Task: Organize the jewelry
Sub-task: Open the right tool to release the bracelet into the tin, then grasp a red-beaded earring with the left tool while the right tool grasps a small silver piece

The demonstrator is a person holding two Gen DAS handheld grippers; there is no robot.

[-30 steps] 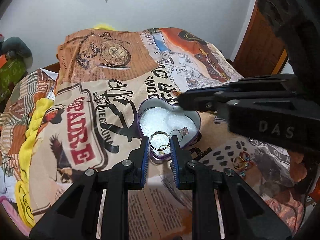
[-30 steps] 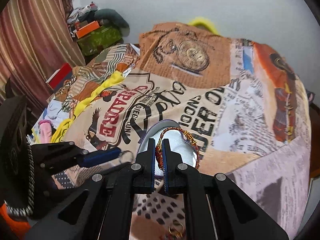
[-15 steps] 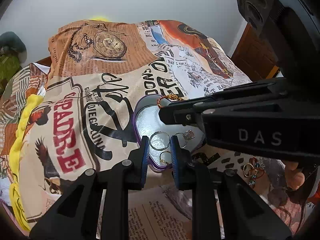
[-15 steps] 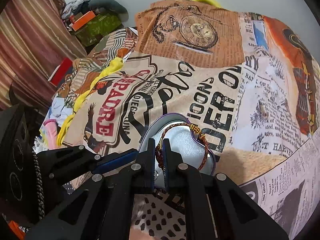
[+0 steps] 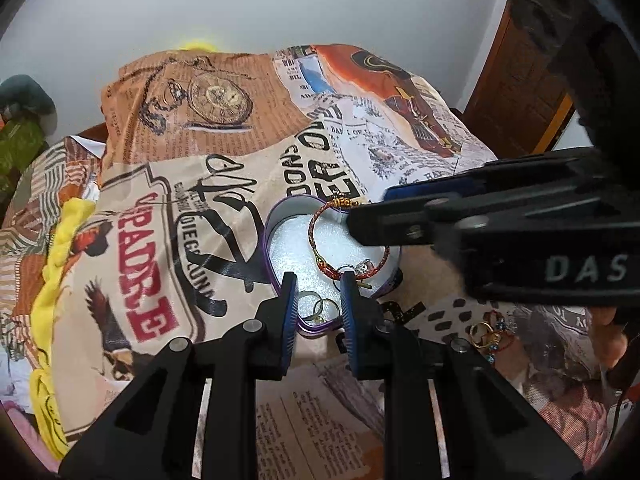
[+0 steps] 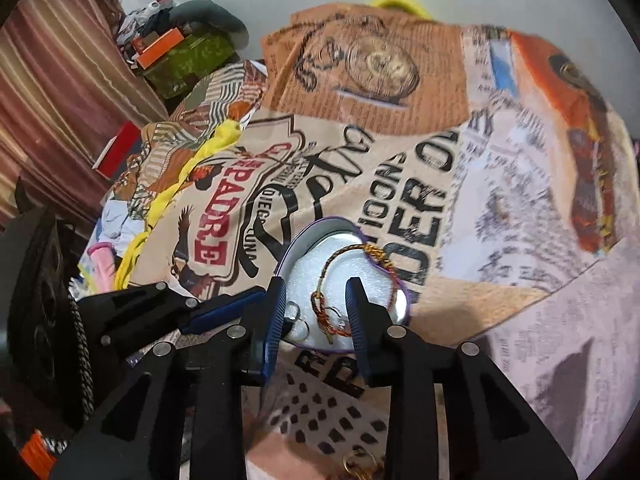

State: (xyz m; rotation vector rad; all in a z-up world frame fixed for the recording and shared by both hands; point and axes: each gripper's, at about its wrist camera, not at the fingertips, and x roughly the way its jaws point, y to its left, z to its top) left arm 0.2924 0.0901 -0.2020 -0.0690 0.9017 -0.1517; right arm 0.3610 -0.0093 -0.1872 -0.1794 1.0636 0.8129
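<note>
A heart-shaped purple tin (image 5: pixel 270 240) with a white foam floor sits on the printed bedspread; it also shows in the right wrist view (image 6: pixel 298 240). A red and gold braided bracelet (image 5: pixel 314 226) lies inside it, also seen in the right wrist view (image 6: pixel 326 276), beside silver and gold rings (image 5: pixel 324 306). My right gripper (image 6: pixel 316 300) is open and empty just above the tin's near edge. My left gripper (image 5: pixel 319 294) is open and empty at the tin's near rim.
More loose jewelry (image 5: pixel 490 334) lies on the bedspread right of the tin, also at the right wrist view's bottom (image 6: pixel 360 466). A yellow cloth (image 5: pixel 60 248) runs along the left. Clutter and a green bag (image 6: pixel 192 56) sit far left by a curtain.
My right gripper has opened and let go of the red and gold bracelet, which now lies in the tin. The left gripper has stayed open at the tin's rim.
</note>
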